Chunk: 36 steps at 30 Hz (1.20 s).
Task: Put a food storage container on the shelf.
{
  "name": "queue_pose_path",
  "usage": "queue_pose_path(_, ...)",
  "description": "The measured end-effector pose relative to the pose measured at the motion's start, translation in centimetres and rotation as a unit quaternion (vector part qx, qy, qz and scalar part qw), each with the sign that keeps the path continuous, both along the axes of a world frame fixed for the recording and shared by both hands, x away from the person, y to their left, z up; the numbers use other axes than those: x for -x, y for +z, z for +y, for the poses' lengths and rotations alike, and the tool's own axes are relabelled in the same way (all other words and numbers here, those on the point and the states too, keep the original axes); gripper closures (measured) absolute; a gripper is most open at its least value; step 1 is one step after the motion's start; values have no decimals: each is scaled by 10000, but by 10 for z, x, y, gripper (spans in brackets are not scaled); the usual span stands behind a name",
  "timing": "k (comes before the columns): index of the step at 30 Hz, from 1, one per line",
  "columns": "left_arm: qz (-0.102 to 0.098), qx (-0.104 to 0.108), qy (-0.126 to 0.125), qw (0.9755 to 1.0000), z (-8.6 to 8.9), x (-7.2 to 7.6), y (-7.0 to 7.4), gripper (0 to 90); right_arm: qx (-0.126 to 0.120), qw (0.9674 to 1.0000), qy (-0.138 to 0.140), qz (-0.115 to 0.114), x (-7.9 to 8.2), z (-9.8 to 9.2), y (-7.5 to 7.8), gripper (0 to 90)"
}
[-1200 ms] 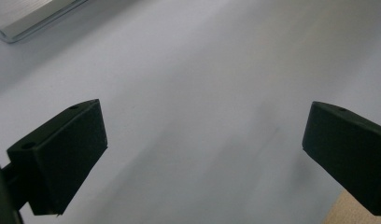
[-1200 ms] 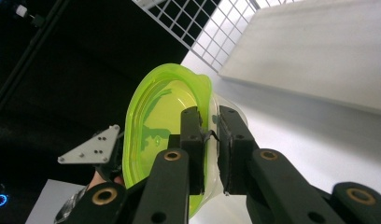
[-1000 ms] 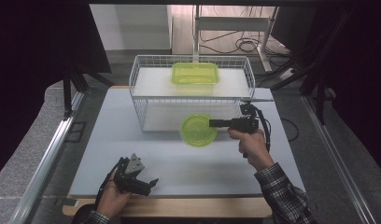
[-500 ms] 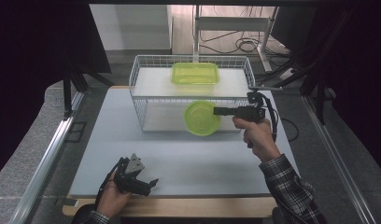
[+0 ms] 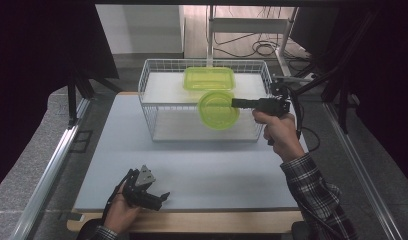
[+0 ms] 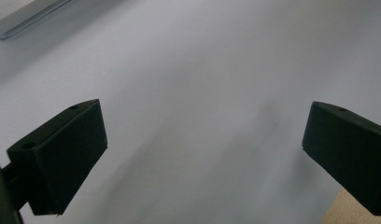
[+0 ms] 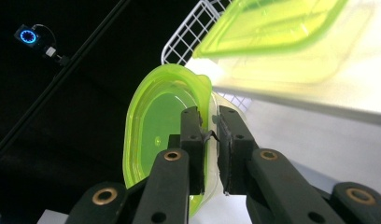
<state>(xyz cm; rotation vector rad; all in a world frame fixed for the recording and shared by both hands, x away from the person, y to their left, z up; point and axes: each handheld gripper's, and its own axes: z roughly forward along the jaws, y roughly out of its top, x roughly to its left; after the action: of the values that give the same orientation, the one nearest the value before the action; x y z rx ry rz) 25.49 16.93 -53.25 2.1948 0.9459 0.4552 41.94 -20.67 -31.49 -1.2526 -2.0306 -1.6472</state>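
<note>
My right gripper (image 5: 238,103) (image 7: 211,135) is shut on the rim of a round green container with a lid (image 5: 218,110) (image 7: 160,135), held in the air just in front of the white wire basket's (image 5: 157,107) front wall. Inside the basket, at the back, sits a rectangular green container with a lid (image 5: 209,78) (image 7: 282,32). My left gripper (image 5: 159,197) rests low at the table's near left edge in a person's hand. Its two black jaws stand wide apart with nothing between them, over the bare pale mat (image 6: 188,93).
The pale mat (image 5: 212,165) covers the wooden table top. A metal rail (image 5: 52,165) runs along the left side. Dark stands and cables sit behind and to the right of the basket.
My right gripper has lifted the round green container from the mat up toward the basket's top rim and slightly farther back. The left gripper has kept still.
</note>
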Motion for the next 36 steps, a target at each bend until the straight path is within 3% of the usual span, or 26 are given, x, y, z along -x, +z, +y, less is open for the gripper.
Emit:
queue_pose_path(15,26,14,0,10000,0,0,0,0,12,9993,-263,-247,-20,11,32,814)
queue_pose_path(36,45,16,-31,10000,0,0,0,0,145,9953,-820,-490,-56,26,61,814)
